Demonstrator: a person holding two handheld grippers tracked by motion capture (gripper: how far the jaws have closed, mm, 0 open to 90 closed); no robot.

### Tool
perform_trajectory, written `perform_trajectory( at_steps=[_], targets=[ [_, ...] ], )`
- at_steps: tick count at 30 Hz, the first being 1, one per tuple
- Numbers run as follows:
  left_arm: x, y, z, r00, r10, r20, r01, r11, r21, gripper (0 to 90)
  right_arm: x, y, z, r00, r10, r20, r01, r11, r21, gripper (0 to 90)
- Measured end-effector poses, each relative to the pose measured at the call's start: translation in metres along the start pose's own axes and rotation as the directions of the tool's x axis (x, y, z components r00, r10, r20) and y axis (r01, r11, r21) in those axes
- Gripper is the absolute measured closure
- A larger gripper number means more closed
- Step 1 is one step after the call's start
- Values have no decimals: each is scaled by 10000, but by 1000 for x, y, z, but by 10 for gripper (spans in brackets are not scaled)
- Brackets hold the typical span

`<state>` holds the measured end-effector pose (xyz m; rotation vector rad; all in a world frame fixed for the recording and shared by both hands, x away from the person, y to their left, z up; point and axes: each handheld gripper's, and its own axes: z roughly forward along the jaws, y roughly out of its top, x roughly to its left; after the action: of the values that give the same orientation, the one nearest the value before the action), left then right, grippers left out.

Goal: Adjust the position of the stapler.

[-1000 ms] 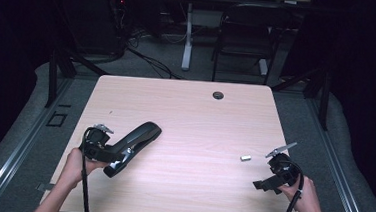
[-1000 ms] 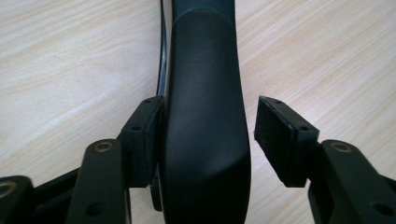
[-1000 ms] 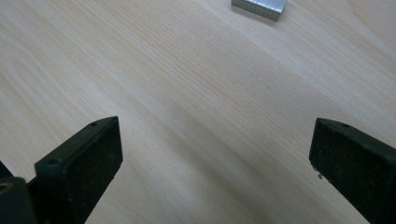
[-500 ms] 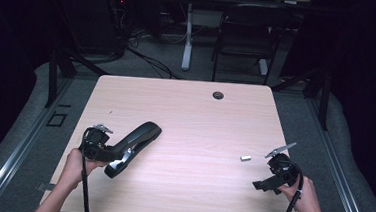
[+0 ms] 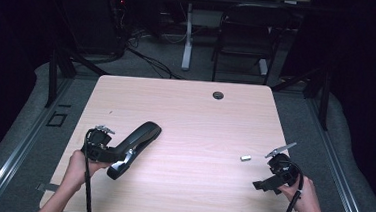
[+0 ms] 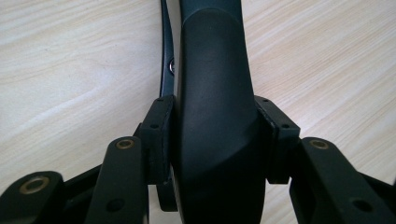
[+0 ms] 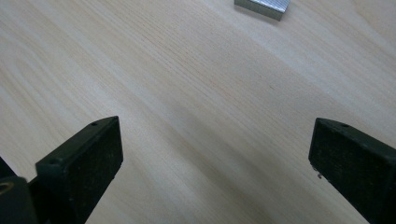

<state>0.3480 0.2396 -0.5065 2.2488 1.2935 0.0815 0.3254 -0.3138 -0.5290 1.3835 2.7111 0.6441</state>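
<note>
Looking down from the high view, you are holding the left tongs (image 5: 117, 153) around the rear end of the black stapler (image 5: 136, 141), which is lying on the desk (image 5: 185, 111) at its front left; the jaws have just been closing onto it. In the left gripper view, both pads (image 6: 161, 133) are pressing the stapler's (image 6: 215, 116) sides, so you are probably ready to lift it. In the right gripper view, the right tongs (image 7: 215, 158) are gaping wide and empty, with a staple strip (image 7: 262, 7) lying just ahead.
</note>
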Motion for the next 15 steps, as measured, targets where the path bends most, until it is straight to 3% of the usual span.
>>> perform_trajectory(
  at_steps=[6,15],
  targets=[
    [-9,-1,2,9999,-143,-25,143,9999,-51,536,0,1,-2,9999,-121,-15,121,9998,159,26],
    [-10,0,3,9999,-80,81,81,9999,-100,531,0,1,1,10000,4,10,-4,10000,11,26]
  ],
)
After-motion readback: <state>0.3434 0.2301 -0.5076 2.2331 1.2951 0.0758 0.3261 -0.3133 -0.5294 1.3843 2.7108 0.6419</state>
